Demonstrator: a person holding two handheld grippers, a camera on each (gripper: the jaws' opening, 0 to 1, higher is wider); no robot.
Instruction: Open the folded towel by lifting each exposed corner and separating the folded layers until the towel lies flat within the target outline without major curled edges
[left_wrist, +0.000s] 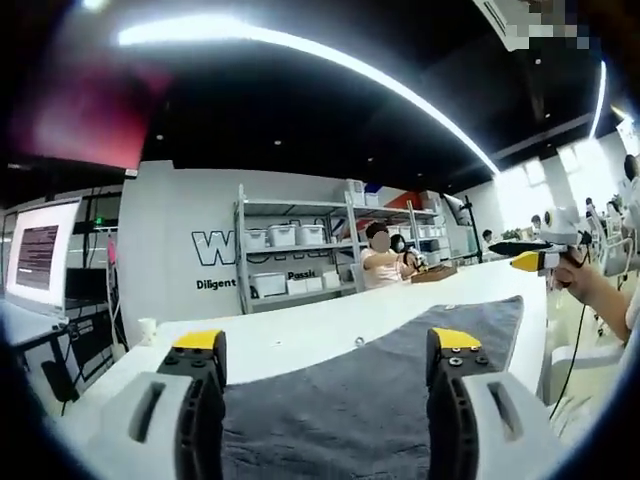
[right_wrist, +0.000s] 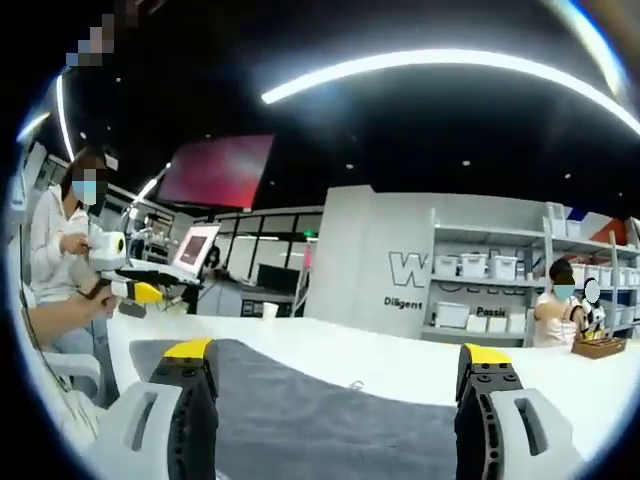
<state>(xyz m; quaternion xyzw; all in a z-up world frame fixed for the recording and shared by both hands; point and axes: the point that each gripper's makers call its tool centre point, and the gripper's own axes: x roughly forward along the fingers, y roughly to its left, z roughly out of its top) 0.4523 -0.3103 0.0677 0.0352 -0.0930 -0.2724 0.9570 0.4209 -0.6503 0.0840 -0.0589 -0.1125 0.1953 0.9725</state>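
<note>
towel (left_wrist: 370, 400) flat, white table (left_wrist: 300, 335) bare beyond edges

Bare white table (left_wrist: 330, 325) around the grey towel (left_wrist: 360, 400); a small cup (left_wrist: 147, 330) at its far edge.
</note>
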